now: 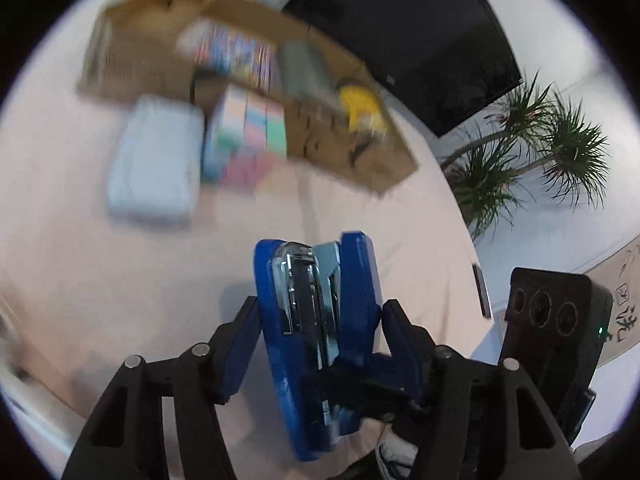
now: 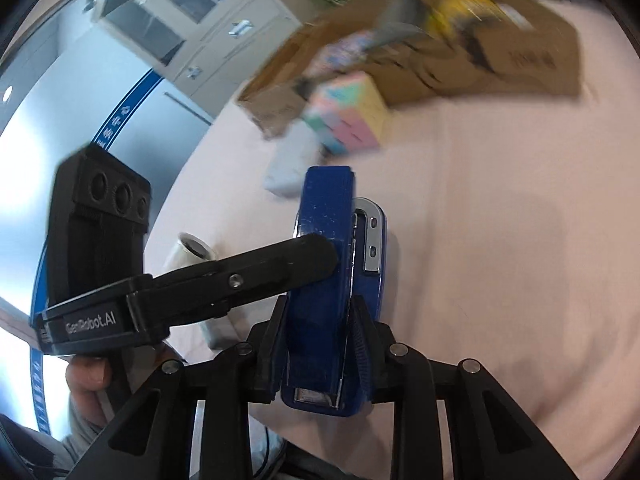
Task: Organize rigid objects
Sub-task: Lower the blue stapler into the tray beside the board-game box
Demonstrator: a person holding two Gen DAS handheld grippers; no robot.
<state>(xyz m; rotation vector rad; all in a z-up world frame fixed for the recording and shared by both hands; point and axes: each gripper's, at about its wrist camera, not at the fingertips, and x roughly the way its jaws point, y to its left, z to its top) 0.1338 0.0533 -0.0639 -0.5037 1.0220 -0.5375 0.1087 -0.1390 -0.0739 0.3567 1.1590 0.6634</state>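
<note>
With the stapler (image 2: 332, 280) held above the desk (image 2: 500, 260), clamped at its rear in the narrowly set right tool (image 2: 320, 344) while the half-open left tool (image 1: 320, 320) brackets its sides, release one tool fully before carrying it toward the box (image 2: 460, 60).

A pale pink cloth covers the worktop (image 1: 100, 280), creased in places. Behind it hangs a large black screen (image 1: 420, 40) against a white wall (image 1: 568, 60). Spiky-leaved green plants (image 1: 532, 148) stand at the worktop's far corner. In the right wrist view, a white cabinet (image 2: 192, 20) with glass doors above and metal-handled doors below stands beside a grey panel (image 2: 100, 100) crossed by a blue band with white characters. Bright light glares at that view's left edge.
</note>
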